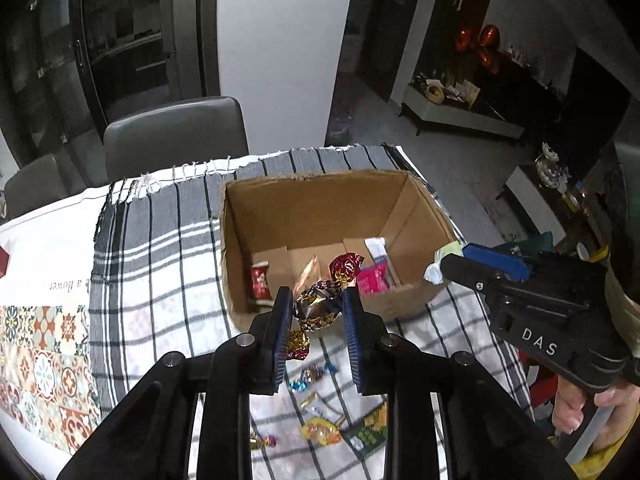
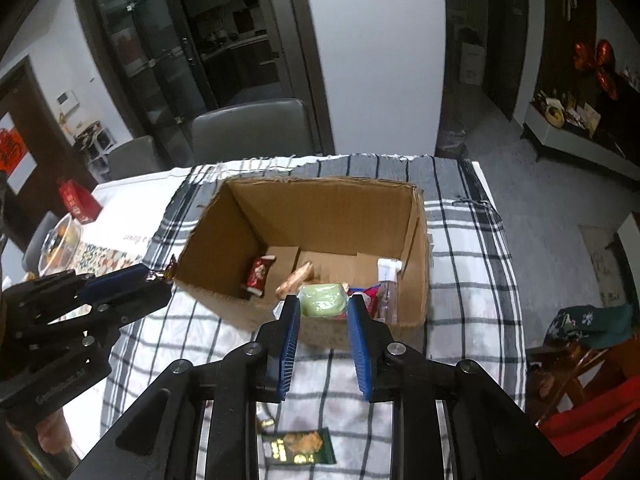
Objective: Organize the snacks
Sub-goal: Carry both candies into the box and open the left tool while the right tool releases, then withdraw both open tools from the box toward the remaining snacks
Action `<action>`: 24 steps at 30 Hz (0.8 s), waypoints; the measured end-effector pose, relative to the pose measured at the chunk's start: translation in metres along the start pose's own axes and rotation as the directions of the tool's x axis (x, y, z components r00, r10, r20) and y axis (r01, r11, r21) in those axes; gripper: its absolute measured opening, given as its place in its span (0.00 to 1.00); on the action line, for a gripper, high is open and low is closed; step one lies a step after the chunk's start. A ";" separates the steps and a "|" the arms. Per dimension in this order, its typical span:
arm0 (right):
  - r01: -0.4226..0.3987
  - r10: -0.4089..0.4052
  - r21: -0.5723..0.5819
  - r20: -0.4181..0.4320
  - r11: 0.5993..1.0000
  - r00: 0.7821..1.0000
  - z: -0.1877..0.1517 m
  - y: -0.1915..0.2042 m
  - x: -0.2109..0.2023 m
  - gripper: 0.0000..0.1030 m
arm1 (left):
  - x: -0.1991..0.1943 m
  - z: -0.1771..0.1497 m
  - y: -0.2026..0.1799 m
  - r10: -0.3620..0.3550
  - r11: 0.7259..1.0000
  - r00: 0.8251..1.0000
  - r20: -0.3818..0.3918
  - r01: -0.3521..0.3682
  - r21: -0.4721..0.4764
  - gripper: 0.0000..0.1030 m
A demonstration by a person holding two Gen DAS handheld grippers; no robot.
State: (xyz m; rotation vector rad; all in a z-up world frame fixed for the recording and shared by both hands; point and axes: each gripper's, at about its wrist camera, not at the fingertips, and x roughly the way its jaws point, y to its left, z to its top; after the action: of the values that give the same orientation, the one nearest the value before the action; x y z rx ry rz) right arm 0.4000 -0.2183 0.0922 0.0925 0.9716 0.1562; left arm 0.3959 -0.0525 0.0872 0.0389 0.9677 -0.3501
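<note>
My left gripper is shut on a brown and gold foil-wrapped candy, held above the near wall of an open cardboard box. My right gripper is shut on a pale green wrapped snack, also over the box's near wall. Each gripper shows in the other view: the right one at the box's right corner, the left one at its left corner. A red packet, a tan snack, a pink packet and a white packet lie in the box.
Loose candies and a green packet lie on the checked cloth near me. Grey chairs stand behind the table. At the left are a red box and a glass bowl. The table's edge runs just right of the box.
</note>
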 end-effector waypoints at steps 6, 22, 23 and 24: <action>0.012 -0.012 0.006 -0.006 1.000 1.000 0.008 -0.006 0.013 0.25 | 0.019 0.014 -0.001 0.019 1.000 1.000 0.001 -0.019 0.020 0.25; 0.028 -0.027 -0.056 0.010 0.998 1.000 -0.004 0.006 0.007 0.42 | 0.010 0.001 0.001 0.112 0.993 0.993 0.039 -0.113 0.024 0.47; 0.023 -0.022 -0.061 0.010 0.998 1.000 -0.006 0.008 0.006 0.42 | 0.007 -0.002 0.002 0.112 0.993 0.993 0.040 -0.113 0.015 0.47; 0.017 -0.017 -0.065 0.008 0.998 1.000 -0.008 0.010 0.004 0.42 | 0.003 -0.005 0.002 0.111 0.994 0.993 0.041 -0.112 0.012 0.47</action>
State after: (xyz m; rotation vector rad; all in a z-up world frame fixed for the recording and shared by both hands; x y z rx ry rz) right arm 0.3943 -0.2079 0.0860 0.0253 0.9593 0.1714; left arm 0.3942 -0.0507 0.0814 0.0984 0.9189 -0.2544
